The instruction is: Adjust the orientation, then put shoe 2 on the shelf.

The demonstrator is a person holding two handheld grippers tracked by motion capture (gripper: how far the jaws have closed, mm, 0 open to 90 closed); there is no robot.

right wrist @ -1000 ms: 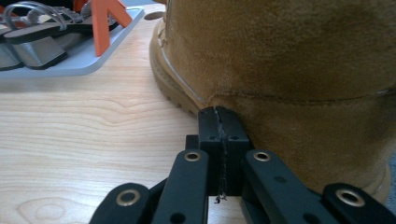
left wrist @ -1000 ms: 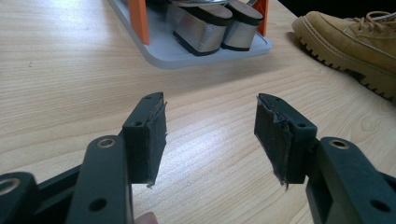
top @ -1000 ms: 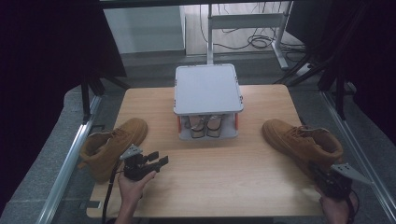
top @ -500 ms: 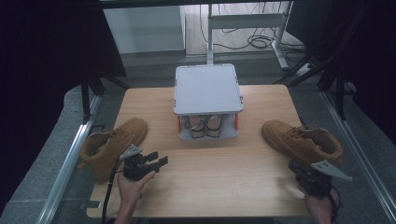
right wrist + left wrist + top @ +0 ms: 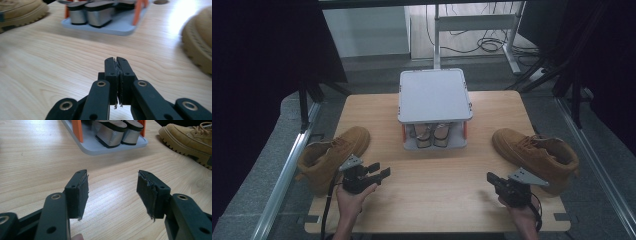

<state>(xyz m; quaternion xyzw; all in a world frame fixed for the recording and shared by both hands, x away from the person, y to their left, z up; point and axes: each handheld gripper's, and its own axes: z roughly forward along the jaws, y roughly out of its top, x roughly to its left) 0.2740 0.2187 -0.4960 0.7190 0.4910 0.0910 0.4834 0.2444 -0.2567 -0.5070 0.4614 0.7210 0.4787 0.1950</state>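
Two tan boots lie on the wooden table [image 5: 437, 180]: one boot [image 5: 332, 152] at the left edge, the other boot [image 5: 537, 152] at the right. My left gripper [image 5: 381, 171] hovers just right of the left boot, jaws open and nothing between them [image 5: 112, 191]. My right gripper [image 5: 491, 179] sits near the front right, below the right boot's toe, jaws shut on nothing [image 5: 116, 62]. Both point toward a grey two-tier shoe rack [image 5: 434, 95] at the table's middle back, with a pair of silver-heeled shoes [image 5: 432, 135] on its lower shelf.
The rack has orange posts [image 5: 78, 130] and a flat grey top. Metal frame rails [image 5: 287, 175] run along both sides of the table. Bare wood lies between the two grippers. A desk frame and cables [image 5: 482, 45] stand on the floor behind.
My right gripper has moved leftward along the front of the table, away from the right corner. The left gripper and both boots have stayed where they were.
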